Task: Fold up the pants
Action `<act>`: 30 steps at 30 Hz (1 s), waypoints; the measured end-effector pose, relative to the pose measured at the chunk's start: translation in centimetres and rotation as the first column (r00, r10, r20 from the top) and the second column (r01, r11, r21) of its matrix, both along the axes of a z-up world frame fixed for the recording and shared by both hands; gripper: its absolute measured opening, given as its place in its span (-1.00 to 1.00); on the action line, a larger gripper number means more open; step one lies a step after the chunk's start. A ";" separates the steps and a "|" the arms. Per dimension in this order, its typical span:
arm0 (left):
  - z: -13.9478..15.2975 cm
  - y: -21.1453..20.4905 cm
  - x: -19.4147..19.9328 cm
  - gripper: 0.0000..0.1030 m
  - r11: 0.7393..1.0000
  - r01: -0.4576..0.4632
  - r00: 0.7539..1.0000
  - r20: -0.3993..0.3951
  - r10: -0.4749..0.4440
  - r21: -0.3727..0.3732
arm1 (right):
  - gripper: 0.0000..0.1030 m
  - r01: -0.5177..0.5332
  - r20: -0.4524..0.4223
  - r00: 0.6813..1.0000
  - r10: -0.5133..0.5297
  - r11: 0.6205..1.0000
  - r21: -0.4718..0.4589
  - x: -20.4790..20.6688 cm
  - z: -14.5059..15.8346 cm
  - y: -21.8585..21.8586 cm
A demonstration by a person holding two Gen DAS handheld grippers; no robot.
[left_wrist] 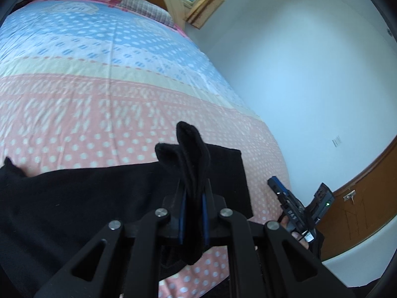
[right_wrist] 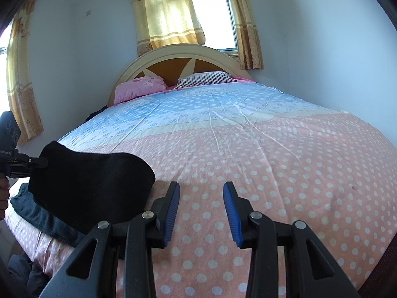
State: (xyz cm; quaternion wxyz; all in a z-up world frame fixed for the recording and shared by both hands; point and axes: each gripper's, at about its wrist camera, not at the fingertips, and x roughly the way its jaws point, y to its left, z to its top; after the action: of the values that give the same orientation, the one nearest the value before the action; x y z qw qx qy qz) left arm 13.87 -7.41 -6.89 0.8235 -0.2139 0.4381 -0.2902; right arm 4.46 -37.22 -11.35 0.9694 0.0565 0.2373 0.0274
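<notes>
Black pants [left_wrist: 74, 198] lie across the near end of the bed. My left gripper [left_wrist: 193, 188] is shut on a bunched fold of the pants' edge, which sticks up between the blue pads. In the right wrist view the same pants [right_wrist: 91, 183] hang lifted at the left, held by the left gripper [right_wrist: 37, 163]. My right gripper [right_wrist: 201, 193] is open and empty above the pink dotted bedcover, to the right of the pants. It also shows in the left wrist view [left_wrist: 280, 188] at the bed's right edge.
The bed [right_wrist: 248, 149] has a pink and blue dotted cover, two pillows [right_wrist: 139, 89] and a round headboard [right_wrist: 173, 59]. A dark blue garment [right_wrist: 44, 218] lies under the pants at the bed's left corner. White walls flank the bed; a curtained window [right_wrist: 211, 19] is behind it.
</notes>
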 end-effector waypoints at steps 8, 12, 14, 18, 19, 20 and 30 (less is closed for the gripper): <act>-2.9 3.8 -0.1 -0.78 0.997 -0.073 0.995 -0.074 0.073 0.013 | -0.25 -0.096 0.002 0.995 0.096 0.990 -0.103 -0.3 -0.3 2.8; -4.2 5.3 0.1 -0.78 0.995 -0.102 0.990 -0.094 0.103 0.014 | -0.25 -0.155 0.000 0.988 0.157 0.976 -0.151 -0.5 -0.6 4.3; -4.8 5.8 0.1 -0.78 0.993 -0.114 0.988 -0.106 0.115 0.010 | -0.25 -0.173 -0.003 0.985 0.175 0.971 -0.165 -0.6 -0.8 4.8; -5.4 6.3 -0.1 -0.78 0.992 -0.122 0.986 -0.110 0.123 0.015 | -0.25 -0.208 -0.012 0.978 0.209 0.963 -0.174 -0.6 -1.0 5.4; -5.7 6.4 0.0 -0.78 0.992 -0.123 0.986 -0.114 0.125 0.019 | -0.25 -0.218 -0.010 0.976 0.219 0.962 -0.167 -0.7 -1.0 5.4; -5.9 6.4 0.0 -0.78 0.992 -0.126 0.985 -0.118 0.128 0.023 | -0.25 -0.230 -0.008 0.973 0.232 0.960 -0.156 -0.8 -1.0 5.5; -5.3 7.2 -0.7 -0.78 0.991 -0.130 0.986 -0.105 0.128 -0.013 | -0.25 -0.351 -0.036 0.936 0.351 0.917 -0.190 -1.7 -1.7 8.5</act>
State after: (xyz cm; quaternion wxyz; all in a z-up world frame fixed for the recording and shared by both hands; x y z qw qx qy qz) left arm 13.16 -0.21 -12.22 0.8145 -0.2649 0.4624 -0.2291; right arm 2.75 -28.72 -13.09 0.9495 -0.0813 0.2458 0.1775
